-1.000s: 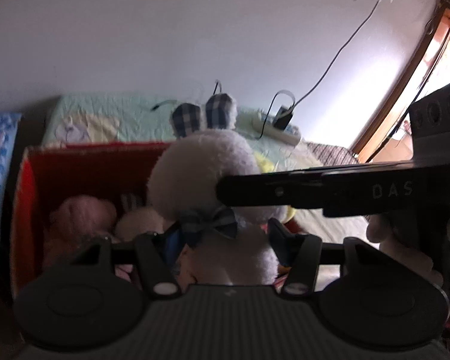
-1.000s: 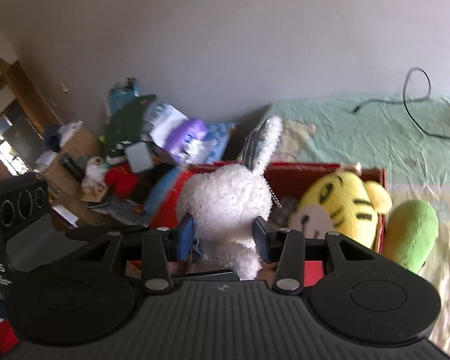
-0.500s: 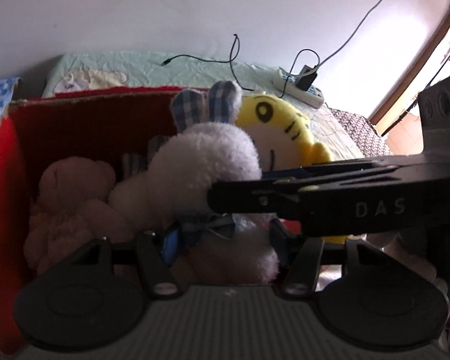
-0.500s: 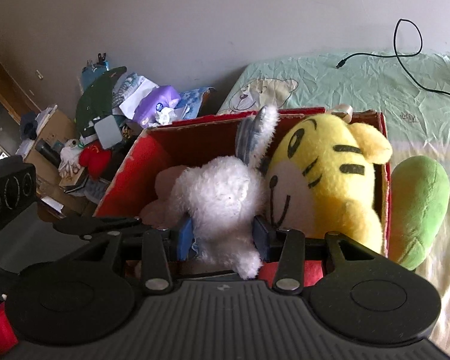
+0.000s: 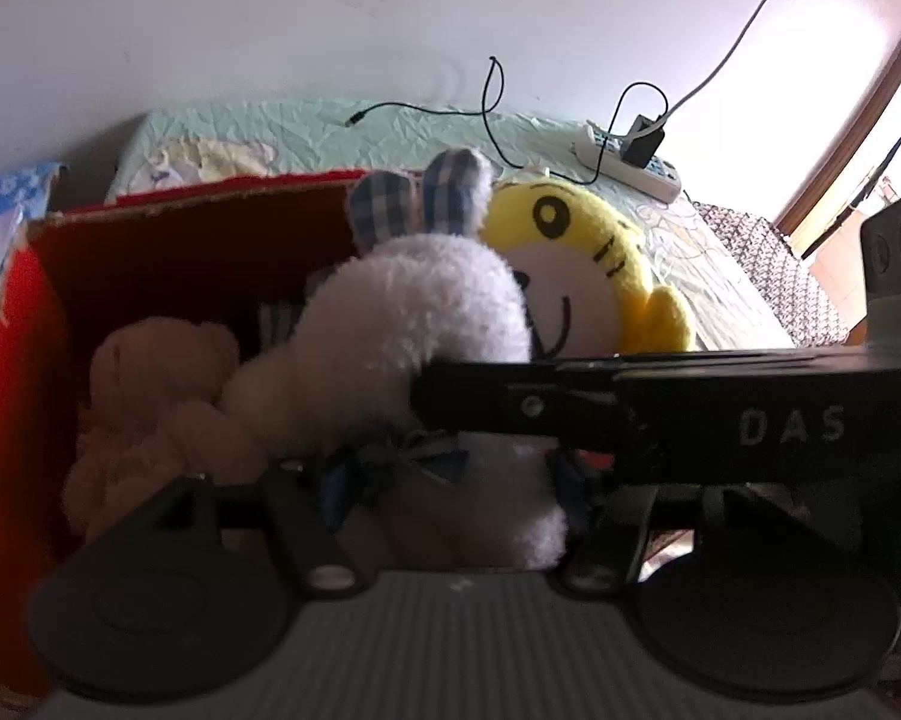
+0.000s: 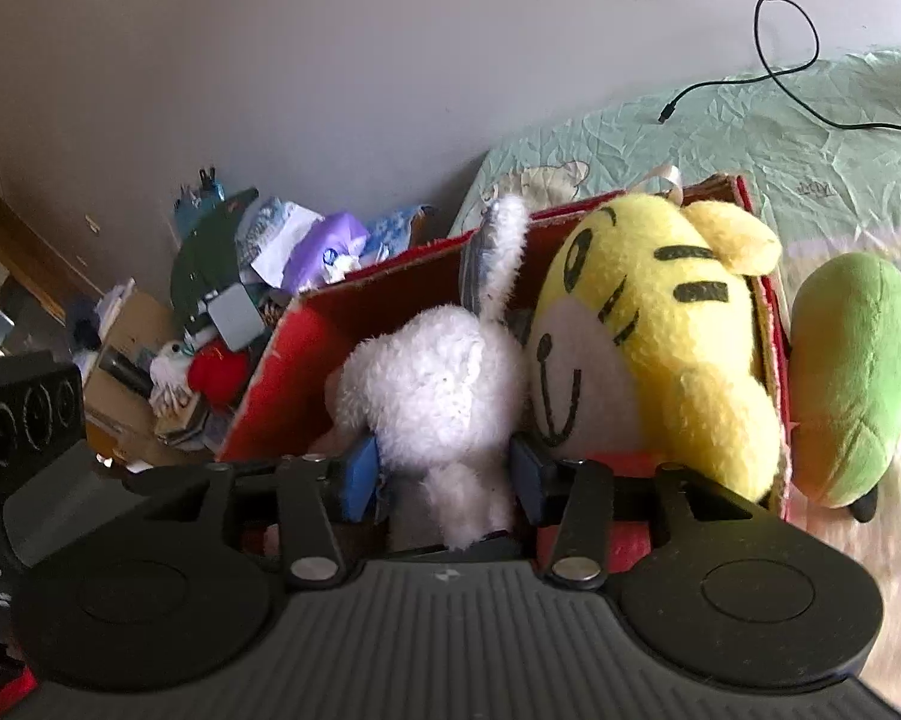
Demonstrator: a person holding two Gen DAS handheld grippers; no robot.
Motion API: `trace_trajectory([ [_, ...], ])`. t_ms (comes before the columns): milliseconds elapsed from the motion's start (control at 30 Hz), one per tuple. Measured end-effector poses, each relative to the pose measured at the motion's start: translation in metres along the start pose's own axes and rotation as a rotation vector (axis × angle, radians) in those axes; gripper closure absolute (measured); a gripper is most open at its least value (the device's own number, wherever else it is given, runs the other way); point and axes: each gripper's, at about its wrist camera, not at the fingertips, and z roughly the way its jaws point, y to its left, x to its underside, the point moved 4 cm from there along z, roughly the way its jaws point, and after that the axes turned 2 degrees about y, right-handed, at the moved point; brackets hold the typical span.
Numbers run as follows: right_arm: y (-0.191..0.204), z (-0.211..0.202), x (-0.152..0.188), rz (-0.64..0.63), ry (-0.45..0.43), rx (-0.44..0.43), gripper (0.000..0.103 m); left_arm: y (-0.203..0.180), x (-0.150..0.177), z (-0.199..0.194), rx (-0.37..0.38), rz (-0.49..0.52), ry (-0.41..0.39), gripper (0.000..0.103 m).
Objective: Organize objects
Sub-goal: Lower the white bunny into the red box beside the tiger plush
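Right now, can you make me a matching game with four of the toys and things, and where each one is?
Things:
1. white bunny
2. yellow tiger
3. green plush
4. black cable

Places:
A. outside the red box, against its right wall
B. lying on the bedsheet behind the box
C. between the pads of both grippers, over the box
D. in the box, at its right end

Pairs: 1-C, 2-D, 3-A, 4-B
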Motion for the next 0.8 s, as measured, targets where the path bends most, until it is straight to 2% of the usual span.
trace_trajectory([
  [267,0.0,-0.018,0.005,0.003,-0.031,0.027,0.048,-0.009,0.001,-0.003,-0.06,0.025,0.011,0.032],
  [533,-0.006,-0.029,0.011,0.05,-0.062,0.033,0.053,-0.015,0.004,-0.008,-0.119,0.029,0.021,0.028],
  [800,-0.009,-0.042,0.016,0.05,-0.07,0.027,0.052,-0.019,0.012,-0.015,-0.179,-0.002,0.03,0.027],
])
